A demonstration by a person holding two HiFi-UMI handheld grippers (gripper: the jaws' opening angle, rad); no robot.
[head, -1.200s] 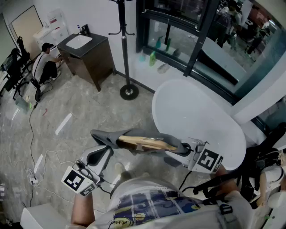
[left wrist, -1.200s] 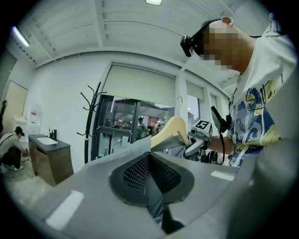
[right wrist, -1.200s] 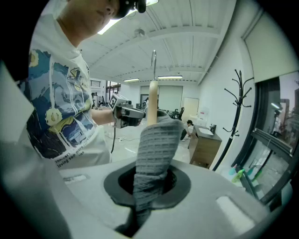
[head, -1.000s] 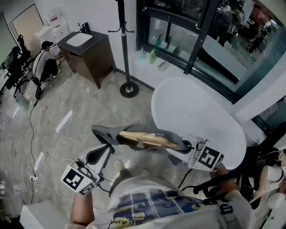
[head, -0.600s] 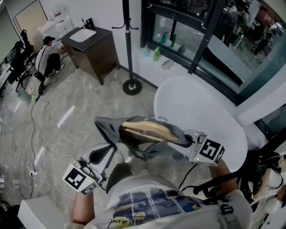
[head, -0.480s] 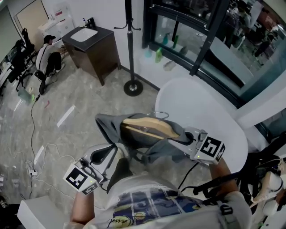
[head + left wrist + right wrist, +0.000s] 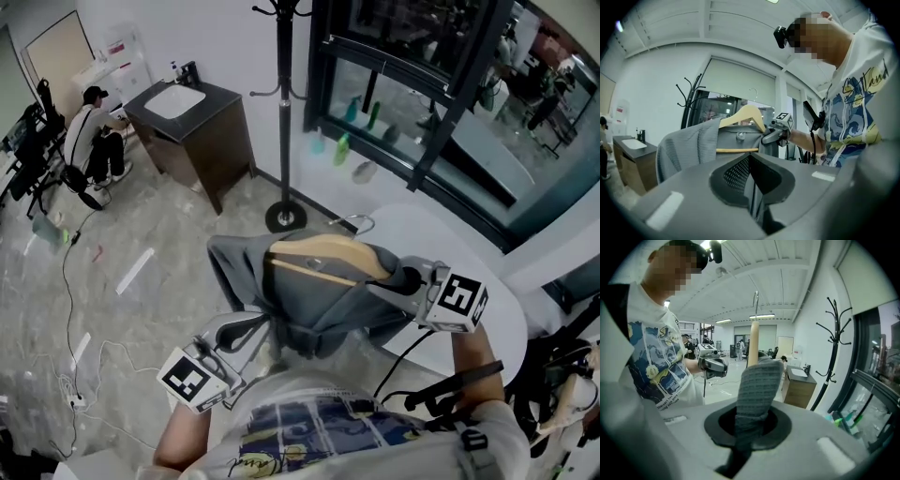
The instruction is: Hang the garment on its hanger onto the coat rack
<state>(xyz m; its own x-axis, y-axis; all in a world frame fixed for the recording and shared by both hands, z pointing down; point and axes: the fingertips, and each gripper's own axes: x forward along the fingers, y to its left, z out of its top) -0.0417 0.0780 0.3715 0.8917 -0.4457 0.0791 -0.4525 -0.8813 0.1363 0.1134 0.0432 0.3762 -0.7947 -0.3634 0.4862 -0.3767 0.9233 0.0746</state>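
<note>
Garment, grey, hangs on a wooden hanger and is held in the air at the centre of the head view, well apart from the coat rack standing at upper centre. The right gripper is pressed together on the fabric-covered hanger end. The left gripper pinches a fold at the lower left edge. A white round table lies at the right.
</note>
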